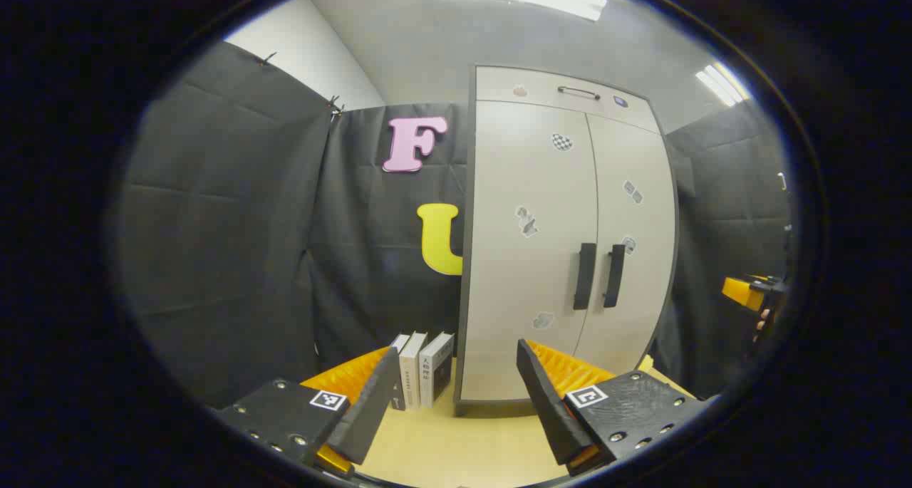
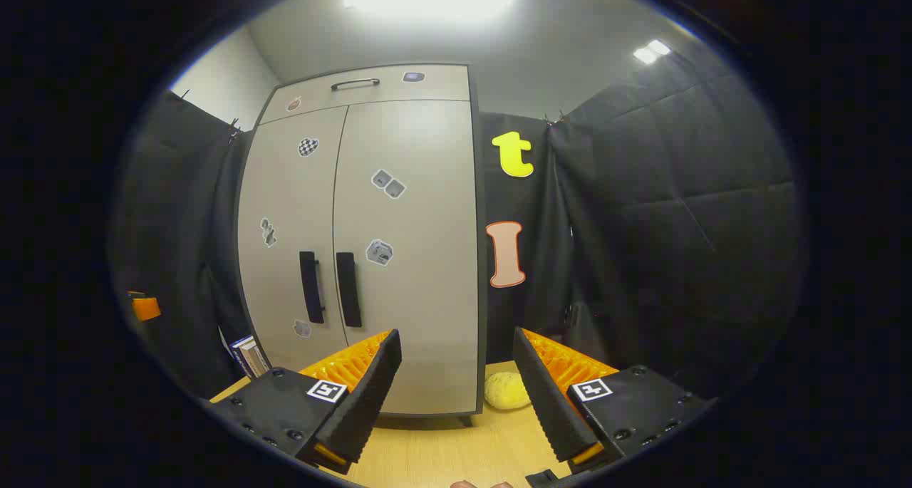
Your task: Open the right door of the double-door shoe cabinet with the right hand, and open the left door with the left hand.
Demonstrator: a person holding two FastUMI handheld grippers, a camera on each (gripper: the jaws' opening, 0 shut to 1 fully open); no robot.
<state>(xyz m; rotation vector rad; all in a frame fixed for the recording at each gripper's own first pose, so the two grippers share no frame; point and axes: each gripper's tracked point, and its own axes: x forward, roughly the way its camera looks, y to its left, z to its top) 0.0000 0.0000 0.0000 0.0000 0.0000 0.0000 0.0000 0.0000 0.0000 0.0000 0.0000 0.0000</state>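
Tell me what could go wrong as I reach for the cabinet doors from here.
1. The two handles, left and right, sit side by side at the door seam, so the right hand-held gripper could catch the wrong one.
2. The books stand close beside the cabinet; the left door may hit them swinging out.
3. The yellow sponge lies by the right door's side.

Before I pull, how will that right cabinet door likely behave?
The right door looks like a stiff flat panel, so it should swing, not flex. Its vertical handle sits at the centre seam, probably giving good leverage. The tall cabinet might rock slightly.
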